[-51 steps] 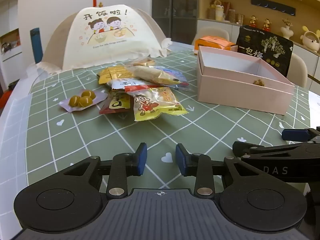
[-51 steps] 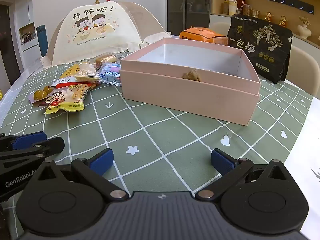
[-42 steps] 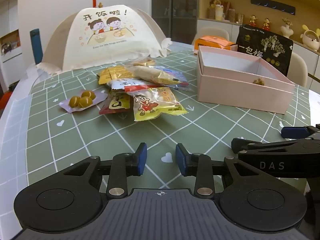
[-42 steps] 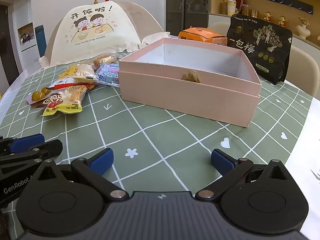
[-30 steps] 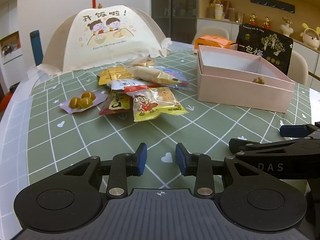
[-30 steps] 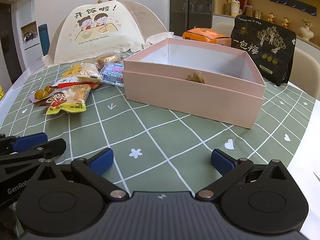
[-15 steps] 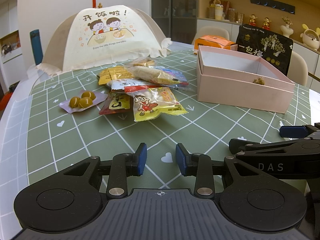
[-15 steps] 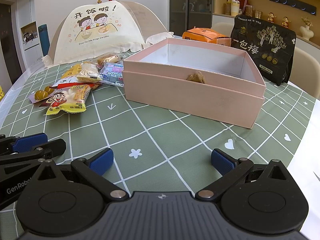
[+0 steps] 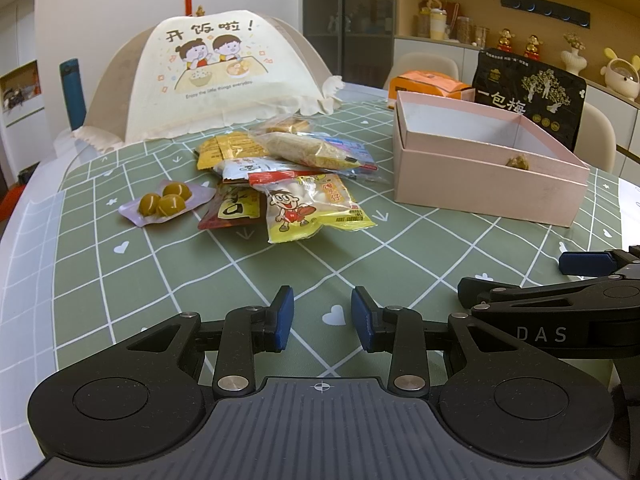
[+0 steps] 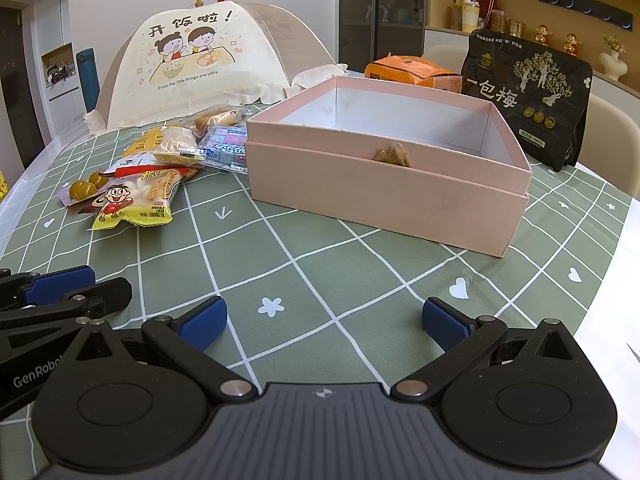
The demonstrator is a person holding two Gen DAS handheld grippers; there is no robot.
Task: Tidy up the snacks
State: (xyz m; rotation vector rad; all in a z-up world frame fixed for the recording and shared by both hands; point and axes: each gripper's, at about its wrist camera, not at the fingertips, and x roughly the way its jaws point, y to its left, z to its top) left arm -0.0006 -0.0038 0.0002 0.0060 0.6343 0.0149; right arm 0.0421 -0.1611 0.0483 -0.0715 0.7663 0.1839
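A pile of snack packets (image 9: 288,168) lies on the green checked tablecloth, with a yellow cartoon-boy packet (image 9: 310,206) in front and a purple packet of round candies (image 9: 164,202) to its left. The pile also shows in the right wrist view (image 10: 160,168). An open pink box (image 9: 480,184) stands to the right, with one brown snack (image 10: 392,155) inside. My left gripper (image 9: 322,318) hovers low over the cloth, well short of the pile, with its jaws a narrow gap apart and empty. My right gripper (image 10: 324,320) is wide open and empty, in front of the pink box (image 10: 380,196).
A folding food cover (image 9: 216,80) with a cartoon print stands behind the snacks. An orange pack (image 9: 428,82) and a black bag (image 9: 528,100) stand behind the box. The right gripper's side (image 9: 560,312) lies close to my left one. The table edge (image 10: 628,280) runs at the far right.
Both grippers have stayed almost still, with only slight camera drift. Jaw openings are unchanged.
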